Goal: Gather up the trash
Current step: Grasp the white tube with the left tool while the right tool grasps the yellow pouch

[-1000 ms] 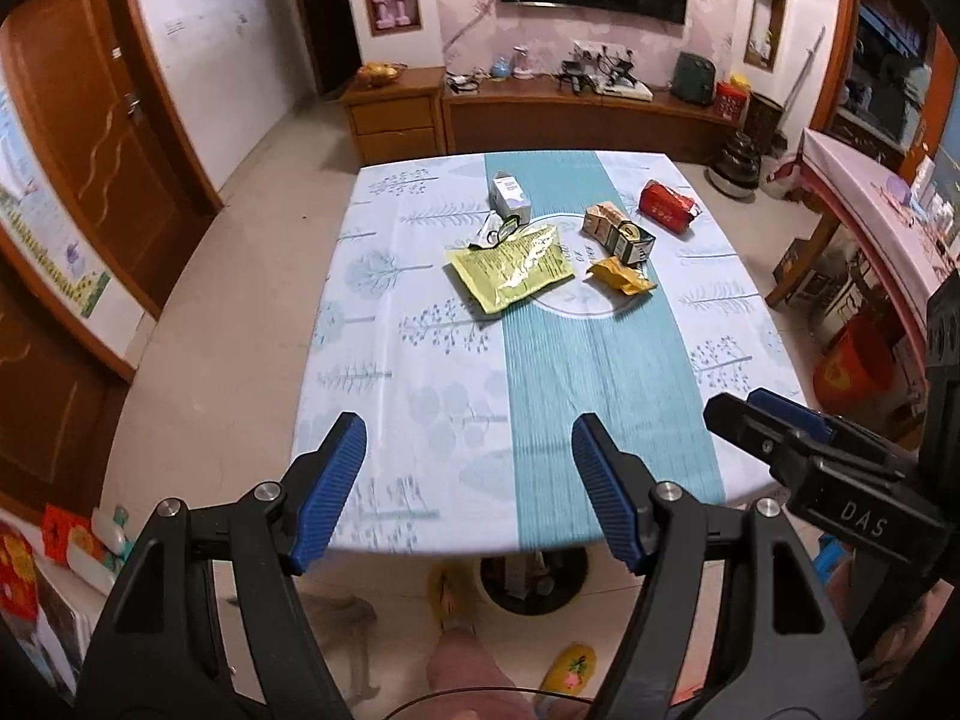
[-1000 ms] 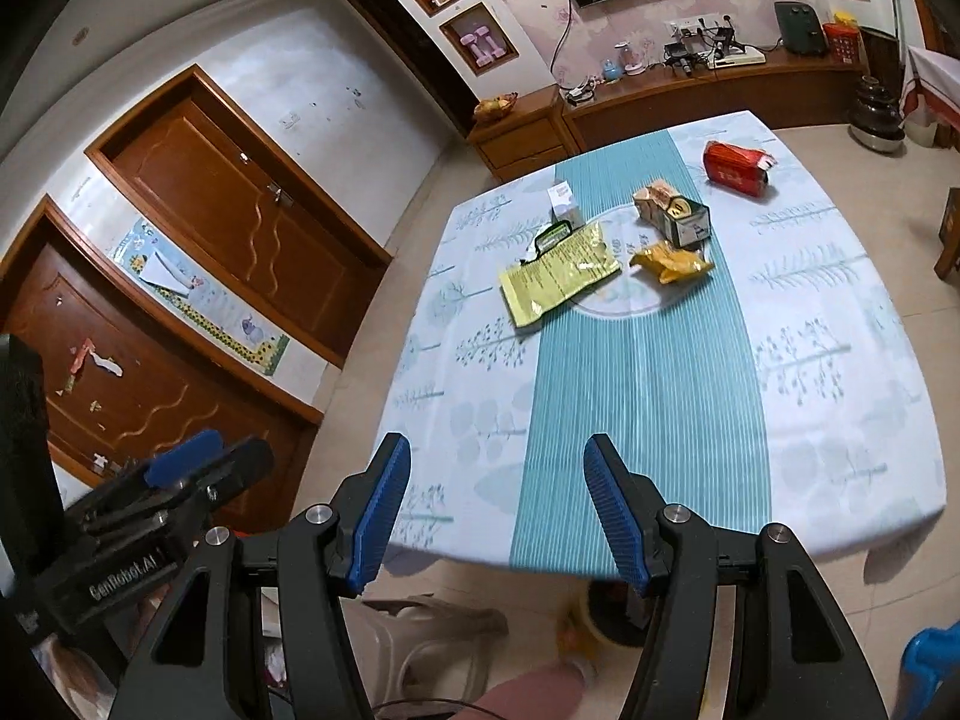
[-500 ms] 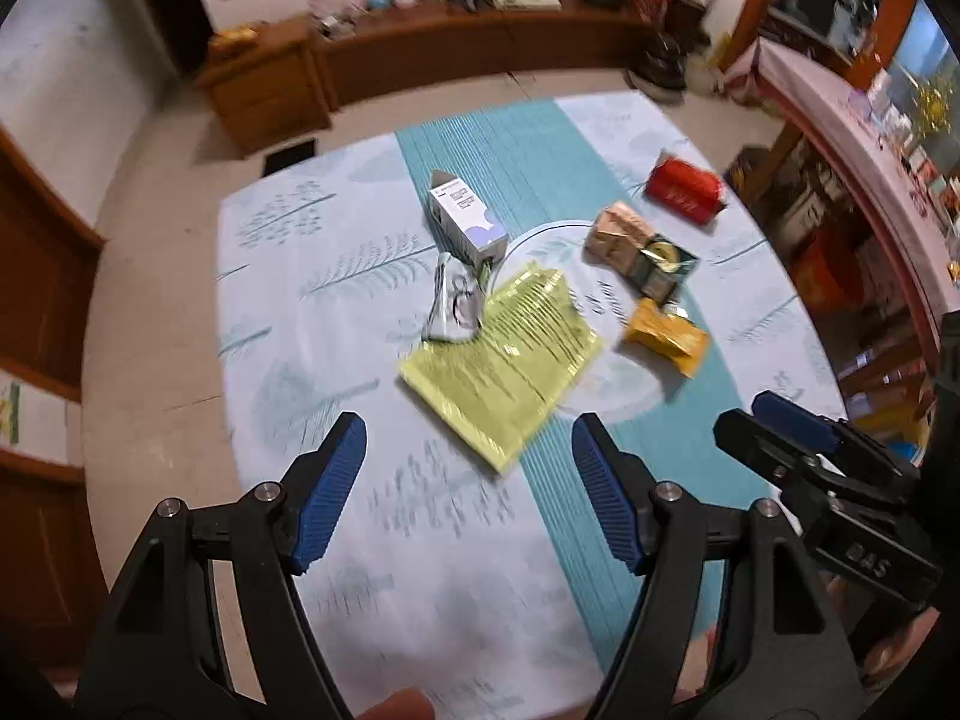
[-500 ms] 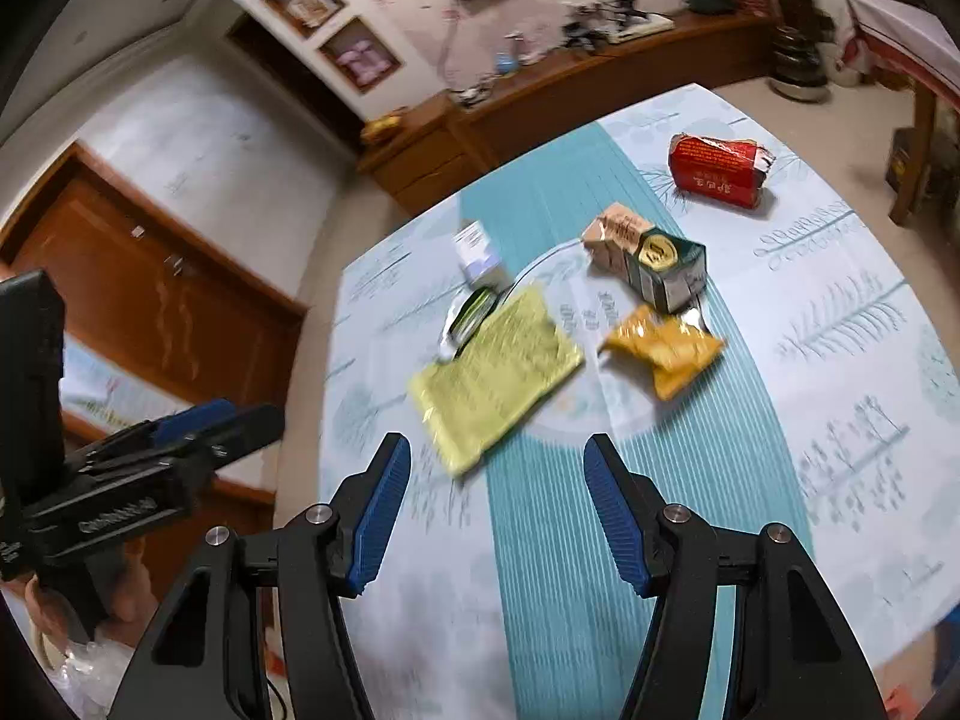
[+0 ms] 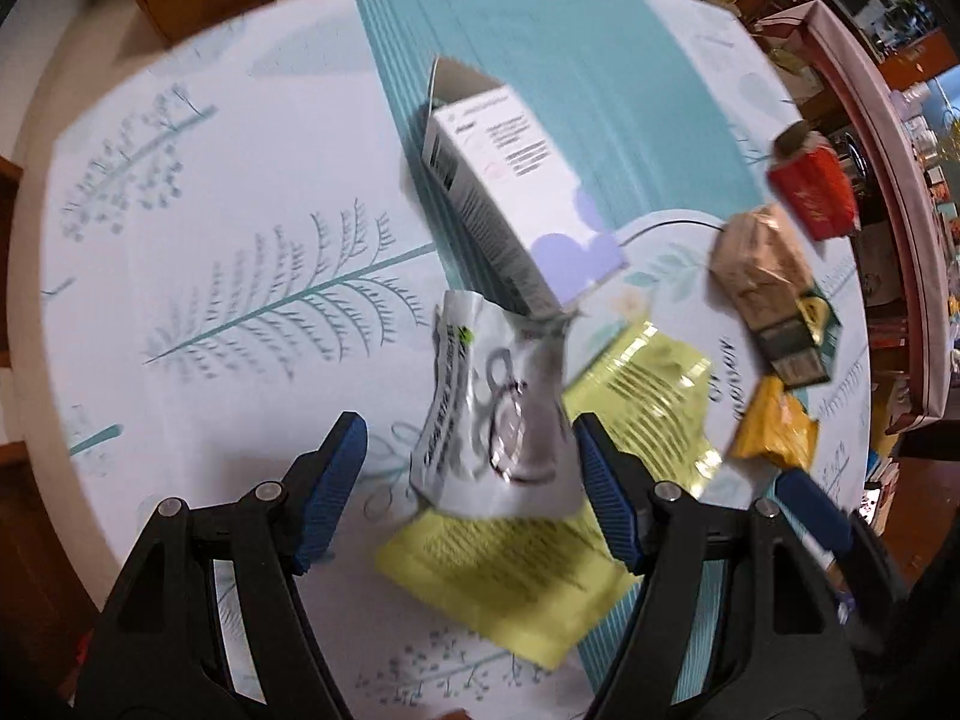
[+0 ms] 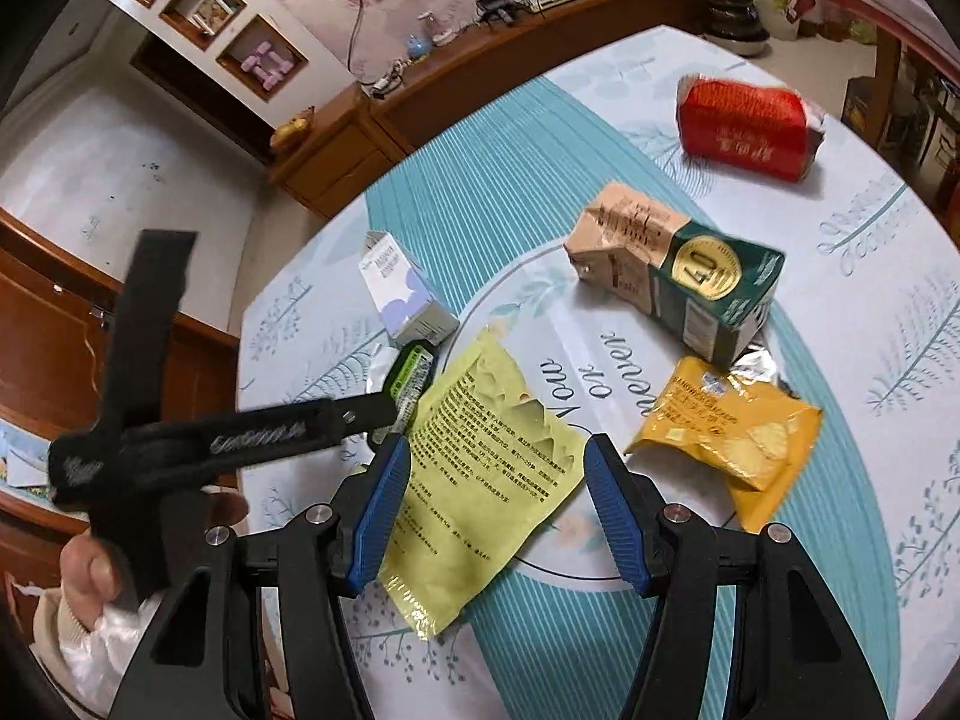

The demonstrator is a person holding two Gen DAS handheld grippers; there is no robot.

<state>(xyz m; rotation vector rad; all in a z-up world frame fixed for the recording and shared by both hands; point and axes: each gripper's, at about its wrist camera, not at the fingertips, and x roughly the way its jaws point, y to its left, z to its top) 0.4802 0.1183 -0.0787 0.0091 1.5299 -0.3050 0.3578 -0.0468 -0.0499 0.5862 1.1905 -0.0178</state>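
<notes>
Trash lies on the tablecloth (image 5: 198,222): a silver wrapper (image 5: 498,414), a white carton box (image 5: 510,192), a yellow-green bag (image 6: 480,468), a brown-green carton (image 6: 678,276), a yellow snack bag (image 6: 738,438) and a red pack (image 6: 744,126). My left gripper (image 5: 465,480) is open, its fingers either side of the silver wrapper, just above it. My right gripper (image 6: 498,510) is open over the yellow-green bag. The left gripper also shows in the right wrist view (image 6: 384,405).
A wooden cabinet (image 6: 480,84) with small items runs along the far wall. A side table (image 5: 870,138) stands right of the table. A white plastic bag (image 6: 90,648) hangs by the hand holding the left gripper.
Both grippers have moved forward and down from the table's near edge to close above the trash. Both stayed open.
</notes>
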